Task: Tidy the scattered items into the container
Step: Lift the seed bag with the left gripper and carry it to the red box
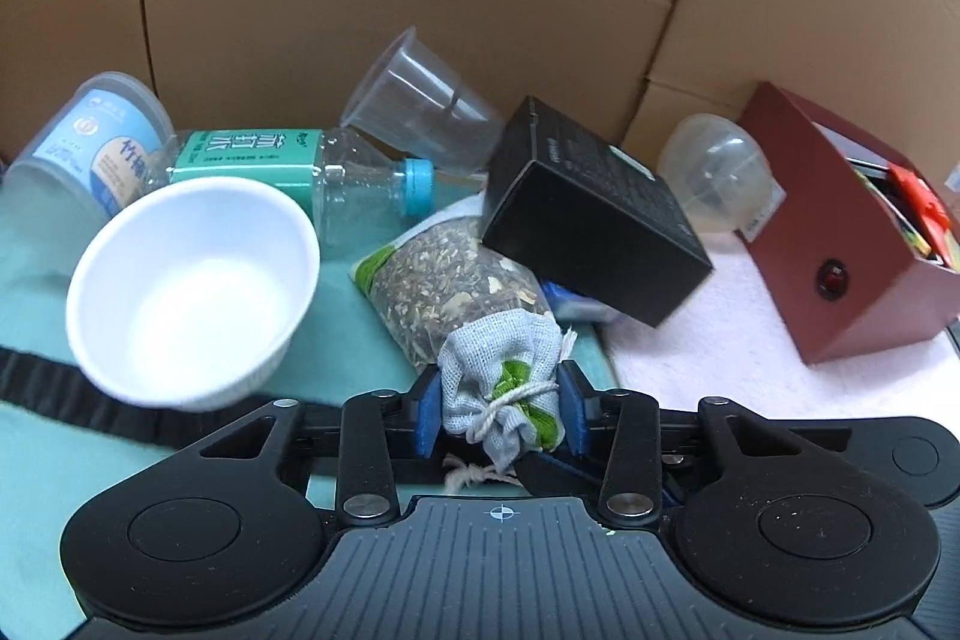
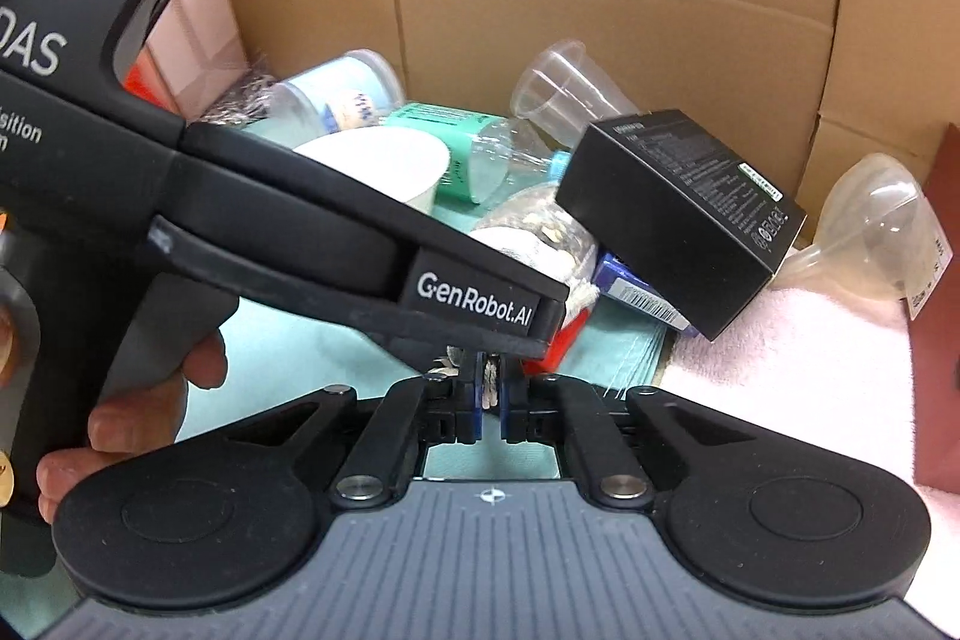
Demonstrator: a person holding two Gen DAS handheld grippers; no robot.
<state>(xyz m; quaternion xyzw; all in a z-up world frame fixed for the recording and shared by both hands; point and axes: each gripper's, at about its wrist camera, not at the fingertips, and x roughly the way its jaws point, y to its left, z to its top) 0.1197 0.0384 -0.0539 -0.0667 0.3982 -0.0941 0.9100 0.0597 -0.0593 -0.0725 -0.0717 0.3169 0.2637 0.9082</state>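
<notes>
The black box (image 1: pixel 594 214) leans tilted on the pile over the green cloth (image 1: pixel 336 334), so a careless sweep could topple it onto the grain packet (image 1: pixel 450 286). The left claw (image 1: pixel 501 412) pinches a gauze sachet (image 1: pixel 510 382) near its tied neck, where it might slip. The right claw (image 2: pixel 491 400) is nearly closed on the sachet's string, which could snag.

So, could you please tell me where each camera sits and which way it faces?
Left wrist: on the left gripper, facing forward over its jaws, shut on a cloth sachet, toward clutter by a cardboard wall.
Right wrist: on the right gripper, facing the same pile; the left gripper's body and a hand cross it.
Shared: black box, white bowl.
</notes>
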